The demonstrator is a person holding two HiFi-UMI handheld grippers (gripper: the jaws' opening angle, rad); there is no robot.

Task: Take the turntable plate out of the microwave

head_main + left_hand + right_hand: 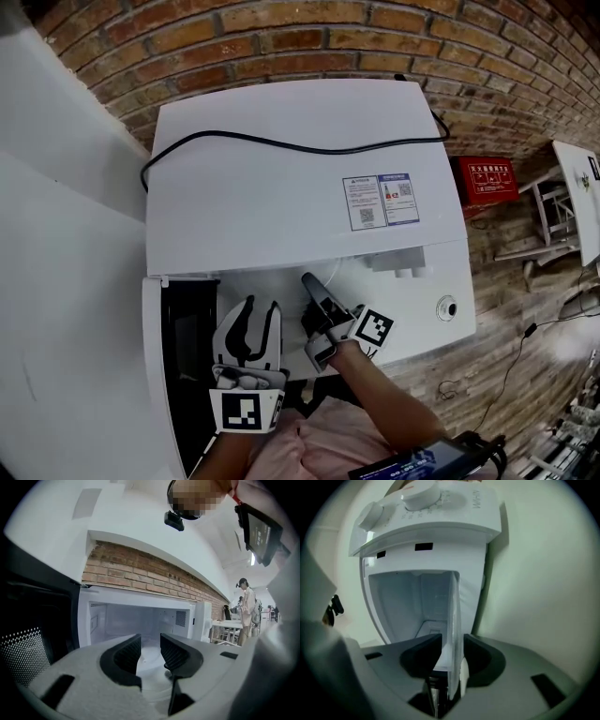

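Inside the open microwave (281, 187), close to the cavity's front edge, the turntable plate (453, 616) sits with its rim edge-on between the jaws of the right gripper (452, 639). Those jaws stand apart around it, with a gap on one side. Before the opening, beside the swung-out door (157, 375), the left gripper (150, 639) hovers, its jaws narrowly apart and empty.

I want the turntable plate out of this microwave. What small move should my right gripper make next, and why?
Probably close the right gripper so its jaws clamp the turntable plate. The plate's rim stands edge-on between them, but a gap shows on one side, so it does not look gripped, and the plate lies inside the microwave.
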